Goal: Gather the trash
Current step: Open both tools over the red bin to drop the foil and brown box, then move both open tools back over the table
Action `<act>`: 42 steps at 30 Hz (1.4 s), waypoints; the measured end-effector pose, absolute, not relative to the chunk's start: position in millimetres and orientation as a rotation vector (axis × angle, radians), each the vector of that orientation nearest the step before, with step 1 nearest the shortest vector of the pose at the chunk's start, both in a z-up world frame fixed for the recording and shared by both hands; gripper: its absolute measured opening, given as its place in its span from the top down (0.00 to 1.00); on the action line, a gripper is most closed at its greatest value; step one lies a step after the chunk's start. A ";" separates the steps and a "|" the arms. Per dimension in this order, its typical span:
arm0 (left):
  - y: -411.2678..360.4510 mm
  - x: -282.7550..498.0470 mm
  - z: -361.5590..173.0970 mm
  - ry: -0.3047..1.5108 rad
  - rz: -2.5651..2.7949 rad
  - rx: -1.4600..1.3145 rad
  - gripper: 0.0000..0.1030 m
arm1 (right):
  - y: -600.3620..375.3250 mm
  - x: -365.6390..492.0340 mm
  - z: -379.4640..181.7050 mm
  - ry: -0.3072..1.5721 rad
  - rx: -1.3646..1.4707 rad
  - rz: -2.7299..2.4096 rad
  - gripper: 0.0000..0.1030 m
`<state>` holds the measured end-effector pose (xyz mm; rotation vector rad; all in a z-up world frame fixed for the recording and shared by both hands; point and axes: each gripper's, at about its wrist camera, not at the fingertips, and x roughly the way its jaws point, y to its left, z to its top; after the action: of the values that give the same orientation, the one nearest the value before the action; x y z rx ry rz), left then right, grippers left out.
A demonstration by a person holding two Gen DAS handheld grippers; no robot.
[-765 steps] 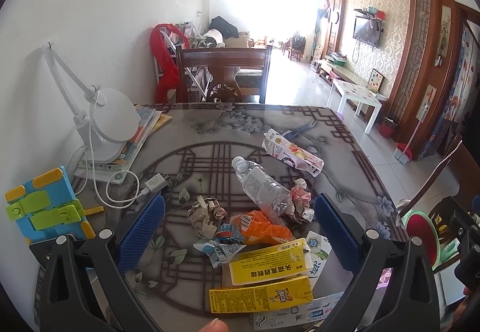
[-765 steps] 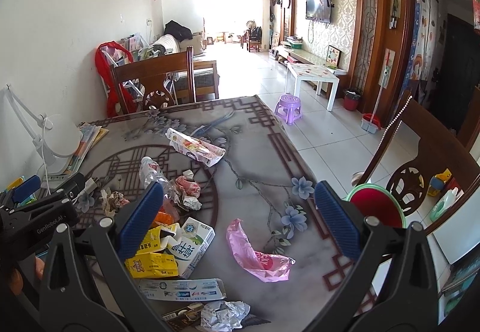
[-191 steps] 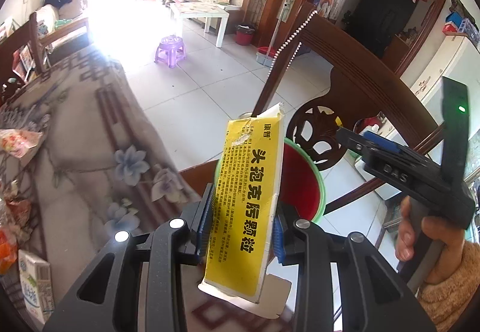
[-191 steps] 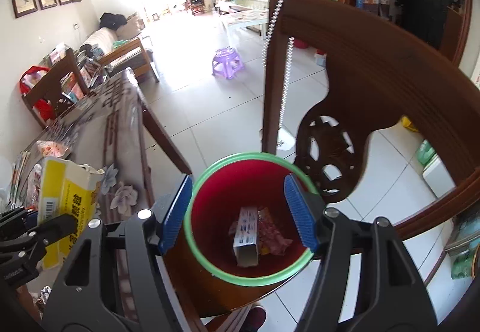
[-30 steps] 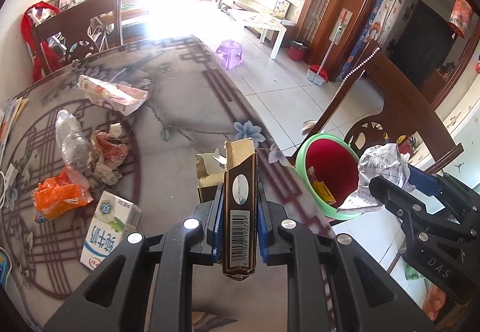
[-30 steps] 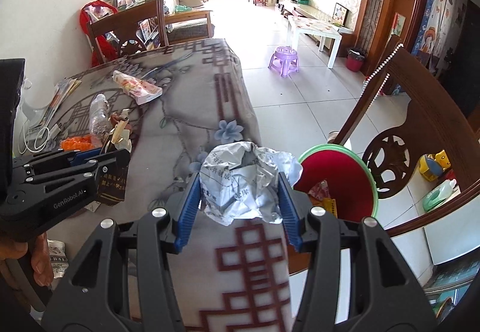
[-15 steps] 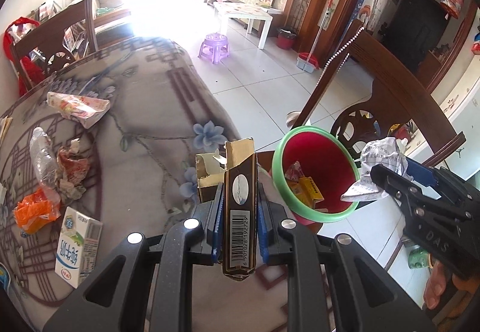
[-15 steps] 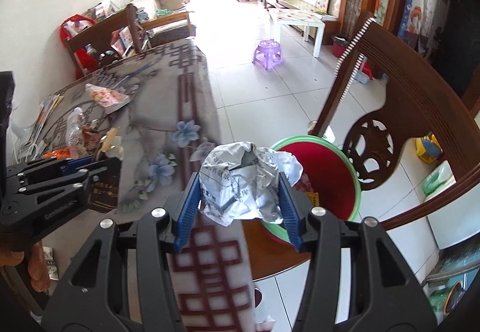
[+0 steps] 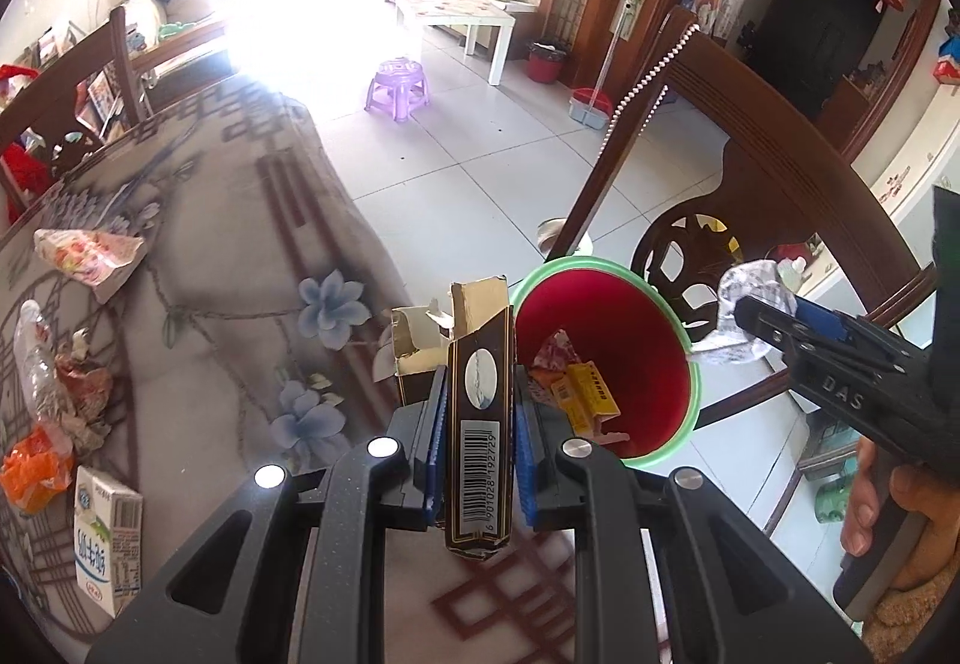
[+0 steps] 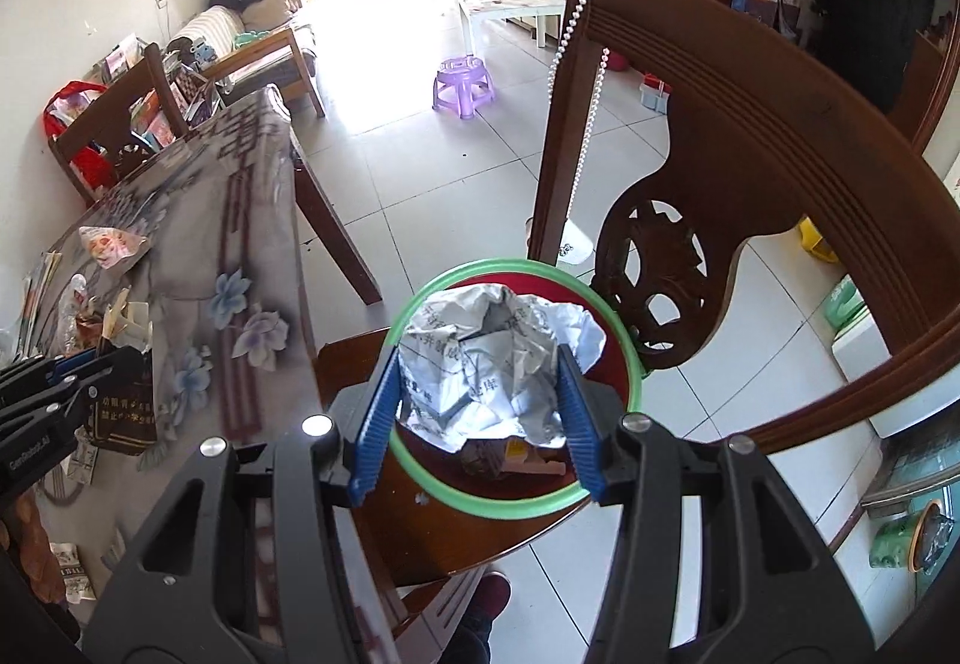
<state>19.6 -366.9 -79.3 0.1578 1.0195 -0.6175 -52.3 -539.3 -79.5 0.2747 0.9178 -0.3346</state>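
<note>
Left gripper (image 9: 477, 445): one, clamped on a dark carton (image 9: 480, 424) with torn-open top, beside the bin.
Right gripper (image 10: 477, 412): one, pads pressing a crumpled paper ball (image 10: 492, 364) over the bin.
Red bin (image 9: 660, 358): one, green rim, on a chair seat.
Bin contents: several wrappers, count unclear.
Table (image 9: 210, 268): one milk carton (image 9: 105, 544), one bottle, other litter partly cut off.

Two grippers show: the left gripper (image 9: 478, 412) and the right gripper (image 10: 476, 412). One dark carton (image 9: 480, 424), one crumpled paper ball (image 10: 492, 364) and one red bin (image 9: 624, 364) with a green rim. On the table (image 9: 228, 256) lie one milk carton (image 9: 108, 544), one plastic bottle (image 9: 33, 358) and one orange wrapper (image 9: 33, 469). Two wooden chairs (image 10: 720, 123) and one purple stool (image 9: 399, 84) stand around.
</note>
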 end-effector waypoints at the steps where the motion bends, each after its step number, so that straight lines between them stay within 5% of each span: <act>1: -370.6 20.8 -80.1 1.019 -0.624 0.161 0.84 | -543.8 -48.2 -82.2 0.918 0.276 -0.333 0.51; 9: -410.3 28.7 -96.6 1.041 -0.707 0.175 0.84 | -571.5 -37.2 -88.5 0.883 0.325 -0.375 0.32; 31: -505.0 25.1 -107.0 0.984 -0.892 0.324 0.84 | -594.4 -83.7 -87.1 0.873 0.363 -0.530 0.31; 32: -505.7 25.2 -107.3 0.983 -0.891 0.326 0.82 | -594.6 -85.1 -86.2 0.871 0.364 -0.534 0.31; 34: -506.9 25.0 -108.1 0.977 -0.880 0.332 0.49 | -594.9 -88.5 -84.4 0.865 0.365 -0.543 0.31; 35: -507.0 24.7 -107.7 0.964 -0.872 0.332 0.46 | -595.1 -89.9 -83.6 0.863 0.363 -0.547 0.31; 42: -495.6 24.2 -103.0 0.965 -0.853 0.330 0.47 | -590.0 -98.7 -76.4 0.853 0.349 -0.561 0.31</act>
<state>24.2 -495.6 -103.0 0.3304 0.9645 -0.8525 -98.7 -590.0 -76.4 0.3493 0.8533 -0.5610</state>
